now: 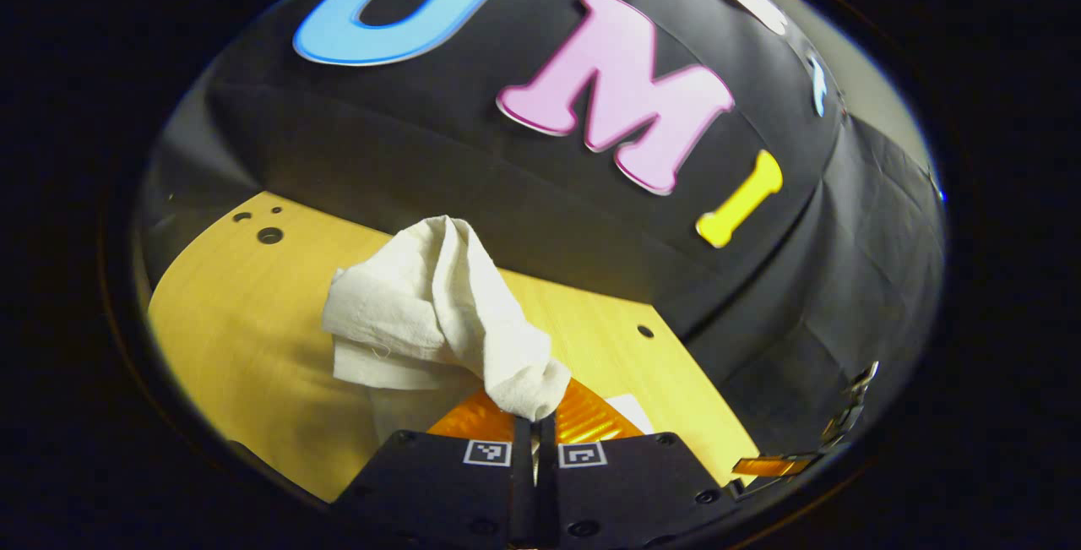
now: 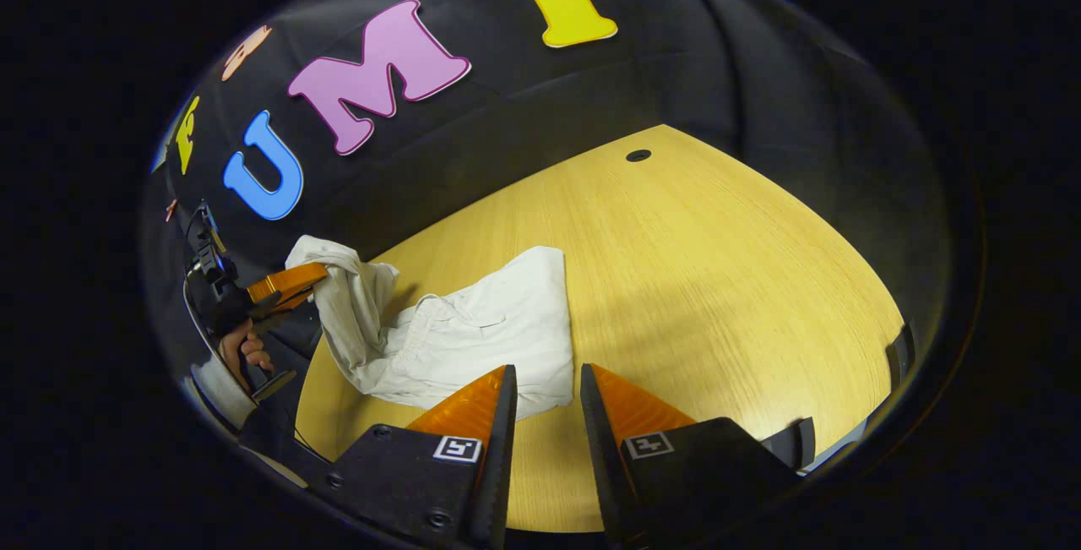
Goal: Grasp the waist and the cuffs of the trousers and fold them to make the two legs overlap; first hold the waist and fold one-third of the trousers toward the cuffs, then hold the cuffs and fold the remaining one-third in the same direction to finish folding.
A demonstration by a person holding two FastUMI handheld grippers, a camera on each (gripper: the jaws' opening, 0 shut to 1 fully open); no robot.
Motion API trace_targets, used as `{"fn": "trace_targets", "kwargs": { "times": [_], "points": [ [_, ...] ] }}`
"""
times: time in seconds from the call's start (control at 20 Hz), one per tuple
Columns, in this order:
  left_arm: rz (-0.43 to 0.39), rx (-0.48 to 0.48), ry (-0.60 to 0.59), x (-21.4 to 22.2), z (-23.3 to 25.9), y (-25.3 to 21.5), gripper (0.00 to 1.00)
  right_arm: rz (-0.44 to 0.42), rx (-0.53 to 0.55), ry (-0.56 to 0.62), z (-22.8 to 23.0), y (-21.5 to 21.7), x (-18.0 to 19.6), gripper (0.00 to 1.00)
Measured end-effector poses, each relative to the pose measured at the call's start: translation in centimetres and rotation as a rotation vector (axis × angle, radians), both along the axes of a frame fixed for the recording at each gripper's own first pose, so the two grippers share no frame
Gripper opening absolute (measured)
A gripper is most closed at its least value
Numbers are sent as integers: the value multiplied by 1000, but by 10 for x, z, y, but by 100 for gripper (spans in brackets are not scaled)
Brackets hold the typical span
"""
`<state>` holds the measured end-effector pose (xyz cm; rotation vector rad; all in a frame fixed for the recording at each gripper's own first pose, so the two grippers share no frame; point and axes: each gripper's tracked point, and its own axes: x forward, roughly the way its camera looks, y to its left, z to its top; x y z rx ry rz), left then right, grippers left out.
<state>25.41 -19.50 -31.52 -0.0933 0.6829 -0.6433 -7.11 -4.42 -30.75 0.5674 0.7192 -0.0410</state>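
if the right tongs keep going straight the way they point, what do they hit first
Probably the near edge of the white cotton trousers lying on the yellow wooden table; the right tongs are open just before it, though depth is unclear.

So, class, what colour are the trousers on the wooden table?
Off-white, plain cotton-like trousers, no pattern; clearest in the right gripper view.

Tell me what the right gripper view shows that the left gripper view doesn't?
Right gripper view alone: the trousers mostly spread on the table, one end lifted by the left gripper, a hand holding it, and the right gripper open, holding nothing. Left gripper view alone: a close look at the left gripper shut on a bunched end of cloth. Both share the trousers, the table and the booth wall.
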Motion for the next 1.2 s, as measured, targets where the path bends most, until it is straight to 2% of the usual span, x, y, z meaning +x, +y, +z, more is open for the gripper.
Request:
{"fn": "trace_targets", "kwargs": {
  "times": [0.1, 0.3, 0.5, 0.65, 0.75, 1.0, 1.1, 1.15, 1.2],
  "points": [
    [-95, 90, -5, -15, -22, -21, 6, -27, 3, 6, -1, -12, -8, 47],
    [-301, 332, -30, -48, -78, -40, 6, -86, 7, 20, -6, -35, -20, 46],
    [-482, 568, -151, -62, -103, -41, 6, -120, -2, 26, -6, -52, -25, 46],
    [-634, 728, -287, -70, -121, -33, 6, -149, -3, 32, -8, -63, -27, 46],
    [-715, 798, -350, -76, -129, -29, 6, -176, -8, 32, -7, -75, -28, 46],
    [-837, 923, -476, -83, -139, -28, 8, -223, -9, 34, -8, -90, -32, 46],
    [-886, 952, -500, -87, -141, -30, 16, -221, -10, 38, -10, -87, -33, 46],
    [-909, 948, -506, -91, -144, -33, 28, -219, -10, 38, -9, -86, -34, 47],
    [-921, 941, -513, -94, -144, -34, 44, -216, -11, 37, -9, -85, -34, 46]
  ]
}}
